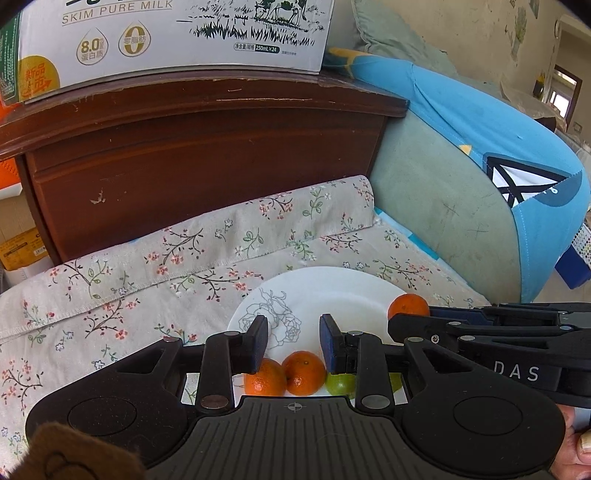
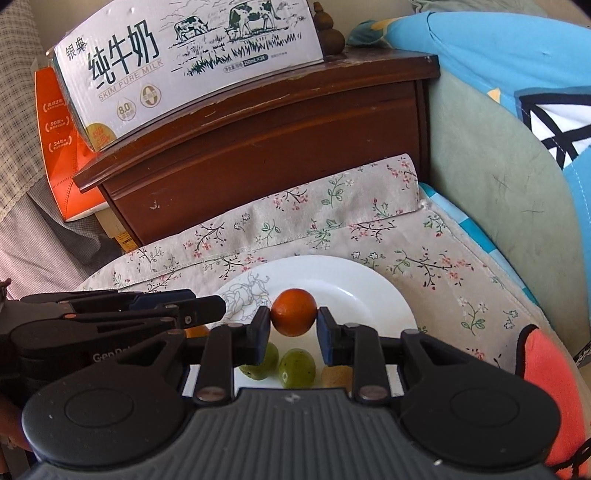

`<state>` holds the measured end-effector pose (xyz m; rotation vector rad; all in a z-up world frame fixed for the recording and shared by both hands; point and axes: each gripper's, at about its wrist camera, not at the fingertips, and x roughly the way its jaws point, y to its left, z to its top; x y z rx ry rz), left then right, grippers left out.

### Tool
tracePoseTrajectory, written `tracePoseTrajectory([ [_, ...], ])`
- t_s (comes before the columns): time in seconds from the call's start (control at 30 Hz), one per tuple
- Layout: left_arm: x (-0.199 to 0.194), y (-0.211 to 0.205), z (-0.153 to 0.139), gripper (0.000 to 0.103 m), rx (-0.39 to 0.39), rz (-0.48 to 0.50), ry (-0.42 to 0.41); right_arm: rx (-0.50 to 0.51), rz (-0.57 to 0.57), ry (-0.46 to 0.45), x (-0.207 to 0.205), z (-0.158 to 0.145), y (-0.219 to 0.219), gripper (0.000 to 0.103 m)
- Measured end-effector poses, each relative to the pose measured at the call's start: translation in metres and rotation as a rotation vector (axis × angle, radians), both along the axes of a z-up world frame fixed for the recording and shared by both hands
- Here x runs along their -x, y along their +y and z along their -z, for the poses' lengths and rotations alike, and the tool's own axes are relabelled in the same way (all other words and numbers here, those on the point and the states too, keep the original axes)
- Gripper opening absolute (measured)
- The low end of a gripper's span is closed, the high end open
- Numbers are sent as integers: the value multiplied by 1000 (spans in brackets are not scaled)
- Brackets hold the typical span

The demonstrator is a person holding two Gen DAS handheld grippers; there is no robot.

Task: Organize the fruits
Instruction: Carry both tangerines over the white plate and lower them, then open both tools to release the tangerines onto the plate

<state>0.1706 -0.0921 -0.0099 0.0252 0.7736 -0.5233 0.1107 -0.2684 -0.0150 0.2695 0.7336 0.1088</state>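
A white plate [image 1: 332,291] with a line-drawn rose sits on the floral cloth. My left gripper [image 1: 293,341] is open and empty above the plate's near side; two oranges [image 1: 303,373] and a green fruit [image 1: 340,384] lie below it. My right gripper [image 2: 293,326] is shut on an orange [image 2: 294,312] and holds it over the plate [image 2: 354,291]; this orange also shows in the left wrist view [image 1: 408,304]. Two green fruits [image 2: 295,367] and a brown kiwi [image 2: 336,374] lie beneath the right gripper.
A dark wooden cabinet [image 1: 207,162] stands behind the cloth with a milk carton box [image 1: 177,33] on top. A grey-green and blue cushion [image 1: 461,192] rises on the right. An orange box [image 2: 62,147] stands left of the cabinet.
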Motion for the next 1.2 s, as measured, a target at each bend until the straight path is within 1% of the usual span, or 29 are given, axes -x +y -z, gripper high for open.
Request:
tracePoseTrajectory([
  [0.17,-9,2,9,28,23,-22,39,-10,17,19,-10,10,-5,27],
  [0.27,-11,3,11,28,26,-38,36,-48,41,34,-16,16,-9,27],
  [0.47,-13,6,12,29,65,-48,49,-111,76,81,-24,29,-15,28],
  [0.57,-12,5,9,30,82,-44,43,-135,85,92,-25,31,-17,31],
  [0.67,-9,5,3,39,91,-48,27,-147,81,80,-24,27,-17,34],
  [0.73,-5,7,-3,52,94,-56,12,-151,77,73,-23,24,-17,34],
  [0.77,-3,8,-6,54,94,-58,3,-155,76,73,-22,23,-17,35],
  [0.8,-1,9,-10,59,92,-58,-8,-159,75,71,-22,21,-17,36],
  [0.83,2,10,-14,66,84,-56,-21,-160,75,69,-21,20,-16,37],
  [0.87,5,11,-17,69,74,-54,-32,-157,75,64,-19,17,-16,37],
  [0.93,13,12,-24,82,52,-51,-57,-145,72,54,-16,12,-14,38],
  [1.0,22,14,-29,90,35,-46,-76,-135,68,46,-12,8,-13,40],
  [1.03,26,15,-30,92,28,-47,-81,-131,67,44,-9,7,-12,42],
  [1.17,42,19,-32,96,-29,-69,-77,-97,55,38,2,1,-6,48],
  [1.2,45,20,-32,96,-41,-73,-73,-84,51,39,5,0,-4,52],
])
